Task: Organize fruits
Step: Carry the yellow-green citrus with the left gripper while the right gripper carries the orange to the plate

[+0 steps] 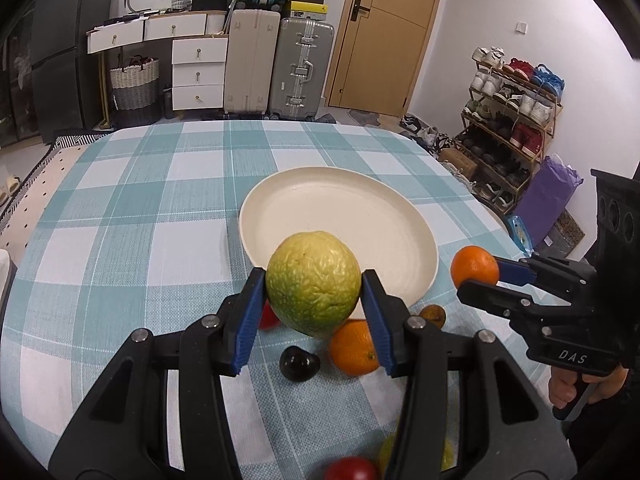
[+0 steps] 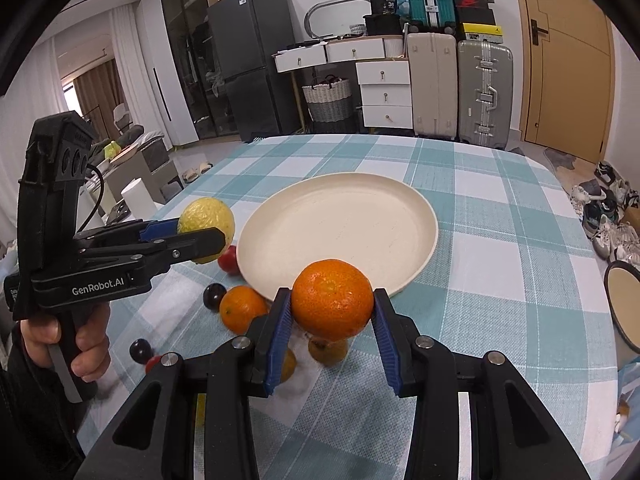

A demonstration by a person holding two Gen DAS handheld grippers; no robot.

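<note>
My left gripper (image 1: 314, 292) is shut on a wrinkled yellow-green fruit (image 1: 313, 282) and holds it above the near rim of the cream plate (image 1: 320, 200). My right gripper (image 2: 332, 312) is shut on an orange (image 2: 332, 298) and holds it above the plate's (image 2: 360, 216) near edge. In the left wrist view the right gripper (image 1: 480, 276) and its orange (image 1: 475, 266) sit right of the plate. In the right wrist view the left gripper (image 2: 208, 232) and its fruit (image 2: 206, 216) sit left of the plate. The plate holds nothing.
On the checked tablecloth (image 1: 120, 240) near the plate lie a second orange (image 1: 352, 348), a dark plum (image 1: 298, 364), a red fruit (image 1: 268, 318), a brown fruit (image 1: 434, 316) and more small fruits (image 2: 140, 350). Another plate (image 2: 624, 312) lies off the table's right.
</note>
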